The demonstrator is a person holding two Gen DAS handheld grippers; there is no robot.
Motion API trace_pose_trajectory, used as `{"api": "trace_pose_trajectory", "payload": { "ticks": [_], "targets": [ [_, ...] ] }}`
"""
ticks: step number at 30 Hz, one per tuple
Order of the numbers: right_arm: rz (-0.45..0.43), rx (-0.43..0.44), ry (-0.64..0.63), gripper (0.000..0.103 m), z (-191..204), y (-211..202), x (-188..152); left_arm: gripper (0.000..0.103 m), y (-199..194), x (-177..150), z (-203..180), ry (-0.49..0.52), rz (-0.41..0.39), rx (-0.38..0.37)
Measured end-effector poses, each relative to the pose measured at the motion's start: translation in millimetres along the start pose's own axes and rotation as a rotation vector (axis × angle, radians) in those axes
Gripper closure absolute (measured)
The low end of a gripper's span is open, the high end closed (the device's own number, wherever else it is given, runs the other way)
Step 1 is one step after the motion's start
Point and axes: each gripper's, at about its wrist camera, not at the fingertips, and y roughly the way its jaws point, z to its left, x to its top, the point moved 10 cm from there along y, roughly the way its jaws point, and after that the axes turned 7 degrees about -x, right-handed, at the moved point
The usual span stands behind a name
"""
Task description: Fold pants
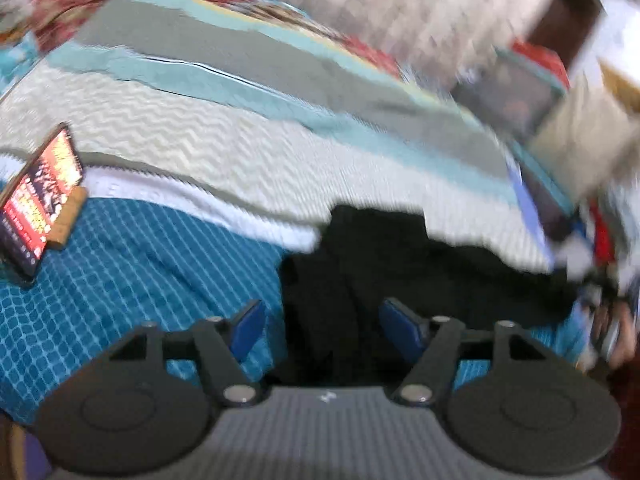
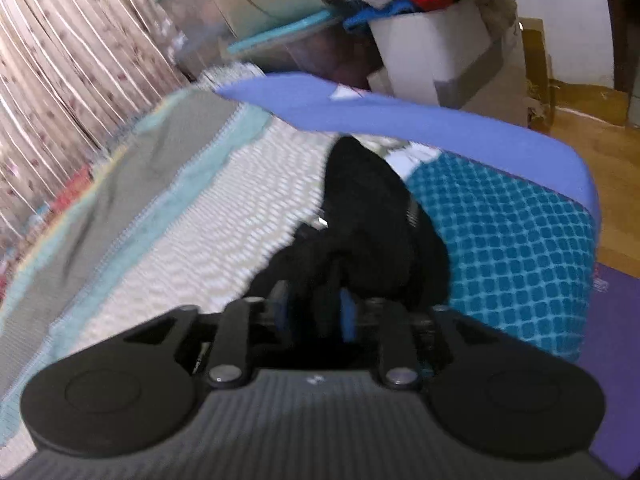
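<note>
We see the black pants bunched in a loose heap on the bed, lying across the seam between the blue checked cover and the white zigzag blanket, toward the bed's near edge. They look soft, limp and light, likely to sag and slide out of shape, so we would take them at the waistband or at the hems, though blur hides which end is which. Our left tongs stand released above the cloth, nothing between the pads. Our right tongs are partly closed with a fold of black fabric between the pads; whether they truly pinch it we cannot tell. Beyond the bed's far corner a white bin is piled with red and blue clothing. A phone leans on a stand at the bed's left side.
</note>
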Motion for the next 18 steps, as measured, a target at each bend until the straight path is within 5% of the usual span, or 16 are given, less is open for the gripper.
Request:
{"api": "trace_pose_trajectory", "payload": {
  "ticks": [3,7,8,9,10,11,13,15,18],
  "targets": [
    [-0.021,0.014,-0.063,0.045,18,9,2,0.011,27,16,5,-0.029,0.035,0.001],
    [0.007,0.000,-0.046,0.038,17,19,3,0.014,93,8,11,-0.073,0.201,-0.020],
    [0.014,-0.007,-0.045,0.034,16,23,4,0.029,108,4,12,-0.092,0.242,-0.042],
    [0.019,-0.028,-0.055,0.033,16,28,4,0.056,119,-1,12,-0.105,0.284,-0.050],
    [0.027,-0.052,-0.076,0.033,16,33,3,0.059,127,-8,8,-0.102,0.321,-0.054],
    [0.041,-0.069,-0.108,0.036,19,33,-1,0.067,130,-10,3,-0.079,0.323,-0.051],
    [0.073,-0.116,-0.243,0.096,30,44,-11,0.077,121,-5,-9,0.007,0.277,-0.034],
    [-0.008,-0.117,-0.250,0.097,39,36,2,0.083,93,15,-15,0.046,0.169,-0.016],
    [-0.173,0.015,-0.103,0.097,53,2,47,0.084,51,54,-9,-0.022,0.013,-0.060]
  ]
}}
